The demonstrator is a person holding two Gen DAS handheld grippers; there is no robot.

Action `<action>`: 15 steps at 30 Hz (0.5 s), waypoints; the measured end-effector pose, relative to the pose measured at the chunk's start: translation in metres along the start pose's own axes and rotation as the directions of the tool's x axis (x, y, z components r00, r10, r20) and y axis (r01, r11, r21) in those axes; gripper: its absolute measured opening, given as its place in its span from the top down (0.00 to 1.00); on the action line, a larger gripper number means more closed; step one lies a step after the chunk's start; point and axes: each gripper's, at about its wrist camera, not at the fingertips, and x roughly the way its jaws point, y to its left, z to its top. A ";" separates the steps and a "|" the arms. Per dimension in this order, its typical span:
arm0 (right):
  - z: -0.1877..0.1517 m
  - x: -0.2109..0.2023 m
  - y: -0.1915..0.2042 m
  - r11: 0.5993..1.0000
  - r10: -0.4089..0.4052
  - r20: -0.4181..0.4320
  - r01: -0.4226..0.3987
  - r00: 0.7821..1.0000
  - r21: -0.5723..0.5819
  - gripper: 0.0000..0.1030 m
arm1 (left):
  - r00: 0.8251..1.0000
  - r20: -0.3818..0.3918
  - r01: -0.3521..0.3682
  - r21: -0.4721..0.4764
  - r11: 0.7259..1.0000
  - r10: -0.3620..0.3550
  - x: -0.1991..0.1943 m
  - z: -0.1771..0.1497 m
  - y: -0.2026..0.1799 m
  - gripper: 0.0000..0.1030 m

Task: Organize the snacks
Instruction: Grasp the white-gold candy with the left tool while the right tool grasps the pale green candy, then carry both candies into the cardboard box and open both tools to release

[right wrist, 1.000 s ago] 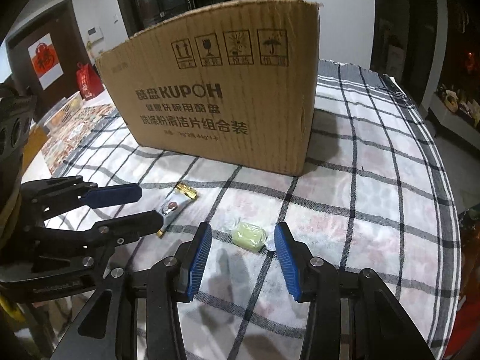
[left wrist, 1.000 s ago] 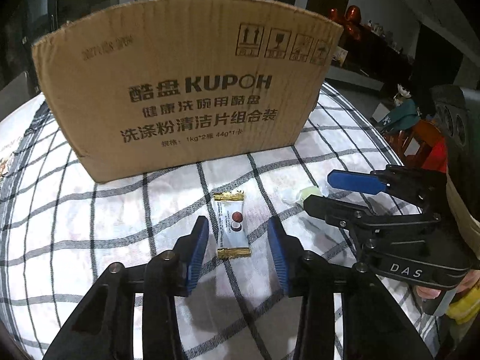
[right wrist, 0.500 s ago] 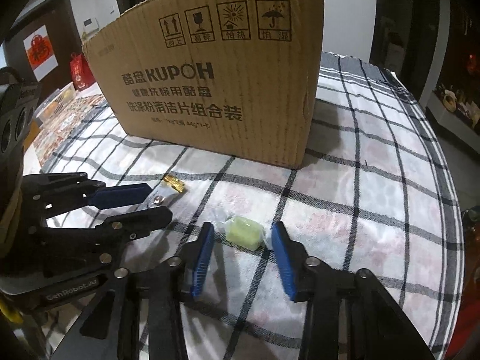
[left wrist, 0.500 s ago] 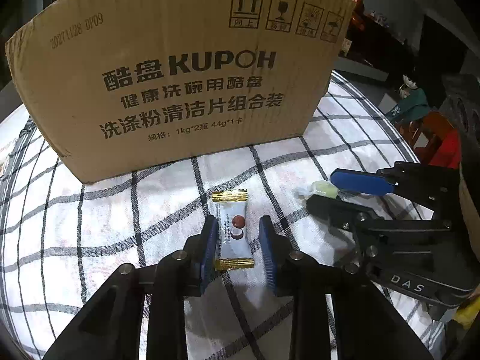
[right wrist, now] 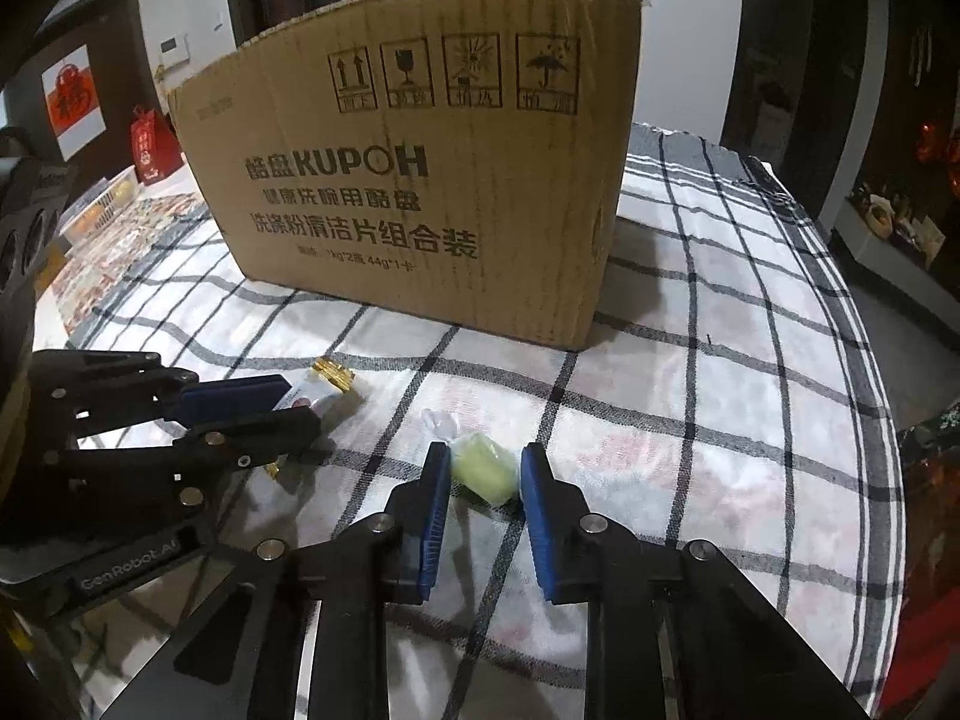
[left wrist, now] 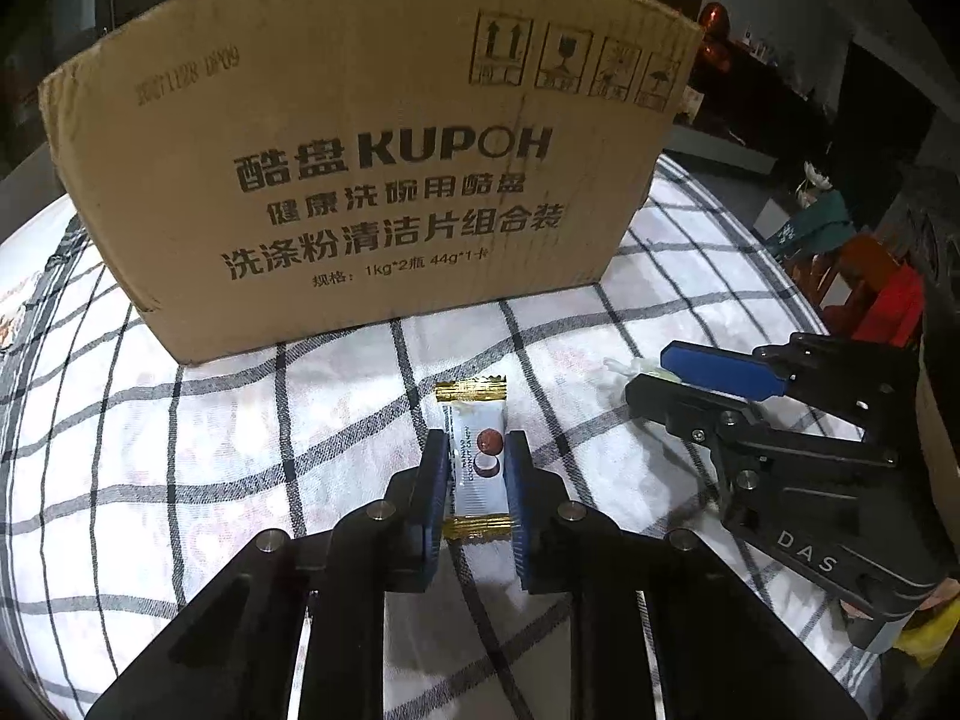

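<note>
Only right wrist view shows green candy (right wrist: 483, 473) whole.

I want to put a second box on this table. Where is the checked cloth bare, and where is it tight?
Bare: the checked cloth right of the cardboard box, out to the table edge, and the strip left of the left gripper. Tight: in front of the box, where the left gripper is shut on the white candy and the right gripper is closing around the green candy.

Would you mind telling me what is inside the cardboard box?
That cannot be seen. Both views show only the box's printed front wall from low down; the wall hides its inside. The checked cloth runs on past its right side.
</note>
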 end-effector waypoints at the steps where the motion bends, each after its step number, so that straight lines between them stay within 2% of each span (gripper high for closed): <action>1: 0.000 -0.003 0.001 1.000 0.000 0.005 0.000 1.000 -0.001 0.76 | 1.000 0.004 0.003 0.000 1.000 -0.003 -0.003 0.000 -0.001 0.81; 15: 0.010 -0.050 0.018 1.000 0.007 0.096 -0.008 0.995 0.013 0.76 | 0.995 0.102 0.008 -0.004 1.000 -0.007 -0.062 0.003 0.001 0.81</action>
